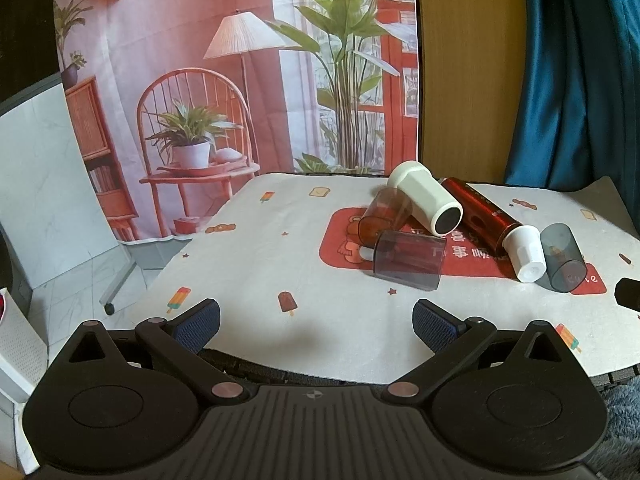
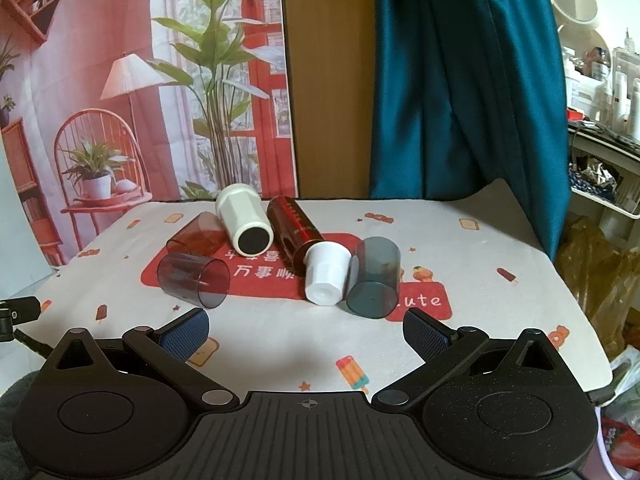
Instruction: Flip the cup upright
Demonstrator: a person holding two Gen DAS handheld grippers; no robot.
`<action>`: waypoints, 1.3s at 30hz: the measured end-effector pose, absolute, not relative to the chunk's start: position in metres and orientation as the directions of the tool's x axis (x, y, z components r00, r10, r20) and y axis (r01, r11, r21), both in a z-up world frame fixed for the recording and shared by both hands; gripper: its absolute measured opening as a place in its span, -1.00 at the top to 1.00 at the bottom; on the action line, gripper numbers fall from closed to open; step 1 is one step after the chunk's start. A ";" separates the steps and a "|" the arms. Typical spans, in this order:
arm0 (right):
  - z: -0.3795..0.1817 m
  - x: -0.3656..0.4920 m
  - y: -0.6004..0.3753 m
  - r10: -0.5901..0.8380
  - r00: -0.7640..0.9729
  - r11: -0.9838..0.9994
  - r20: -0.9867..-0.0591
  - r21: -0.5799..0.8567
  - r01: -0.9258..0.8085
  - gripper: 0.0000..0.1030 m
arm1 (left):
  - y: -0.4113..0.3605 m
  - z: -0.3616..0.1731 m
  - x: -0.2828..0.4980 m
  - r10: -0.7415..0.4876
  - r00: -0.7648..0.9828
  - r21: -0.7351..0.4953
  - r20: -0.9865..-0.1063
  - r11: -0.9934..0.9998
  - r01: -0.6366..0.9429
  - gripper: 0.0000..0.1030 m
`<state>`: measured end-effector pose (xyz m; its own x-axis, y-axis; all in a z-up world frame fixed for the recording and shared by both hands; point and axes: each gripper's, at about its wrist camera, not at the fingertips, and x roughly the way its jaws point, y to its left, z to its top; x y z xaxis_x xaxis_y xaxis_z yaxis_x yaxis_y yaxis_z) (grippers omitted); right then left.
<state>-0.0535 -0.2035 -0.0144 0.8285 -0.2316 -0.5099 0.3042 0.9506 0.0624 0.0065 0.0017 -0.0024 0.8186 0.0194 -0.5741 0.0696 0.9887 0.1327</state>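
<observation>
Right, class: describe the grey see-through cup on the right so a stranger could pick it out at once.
Start at the red panel printed on the tablecloth. At its right end, beside the white cup, lies the grey cup on its side. It alone is smoky blue-grey and see-through; the other clear cups, at the left, look purplish and reddish brown.

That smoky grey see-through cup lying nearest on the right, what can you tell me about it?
The grey cup is a plain cylinder that looks like tinted translucent plastic, with no handle. It lies on its side on the patterned tablecloth, partly over the red printed patch, one round end facing the camera. The small white cup lies against its left side. Neither gripper touches it.
</observation>
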 end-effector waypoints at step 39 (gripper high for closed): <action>-0.016 -0.050 -0.209 -0.217 0.818 0.946 -0.533 0.090 0.310 -1.00 | 0.004 -0.004 0.007 0.030 0.809 0.136 -0.587 0.989 0.062 -1.00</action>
